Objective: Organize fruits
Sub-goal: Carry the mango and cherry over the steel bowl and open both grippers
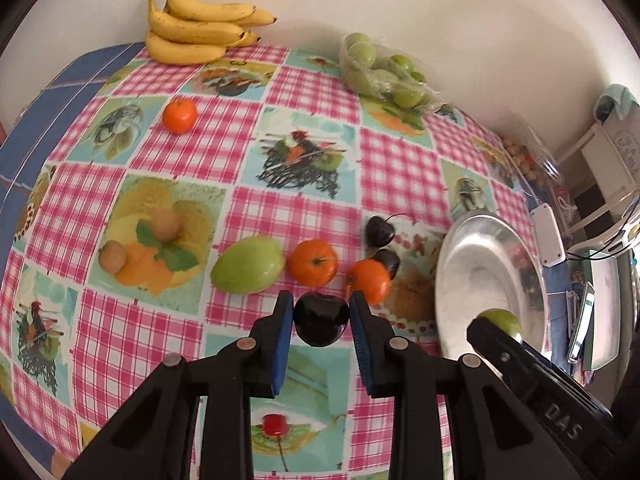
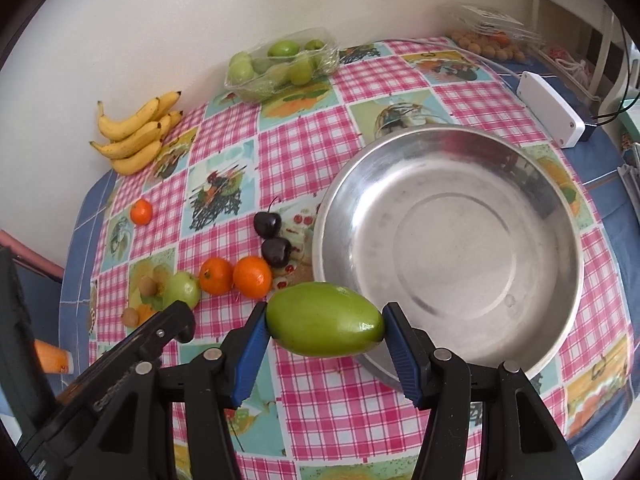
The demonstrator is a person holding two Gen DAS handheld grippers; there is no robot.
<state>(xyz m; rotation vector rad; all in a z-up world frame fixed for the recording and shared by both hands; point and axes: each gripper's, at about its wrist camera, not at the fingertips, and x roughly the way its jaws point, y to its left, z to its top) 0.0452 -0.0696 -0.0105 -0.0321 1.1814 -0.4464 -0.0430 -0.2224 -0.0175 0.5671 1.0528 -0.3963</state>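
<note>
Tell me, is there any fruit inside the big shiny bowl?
No, the shiny bowl is bare metal inside. The green fruit clamped in the right hand-held gripper hangs in front of the bowl's near rim and covers a small strip of it.

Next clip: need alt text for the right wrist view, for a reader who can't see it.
The right gripper holds a green fruit end to end between its blue pads, at the near rim of an empty steel bowl. To the left on the checked tablecloth lie two oranges and two cherries; bananas sit by the wall.
</note>
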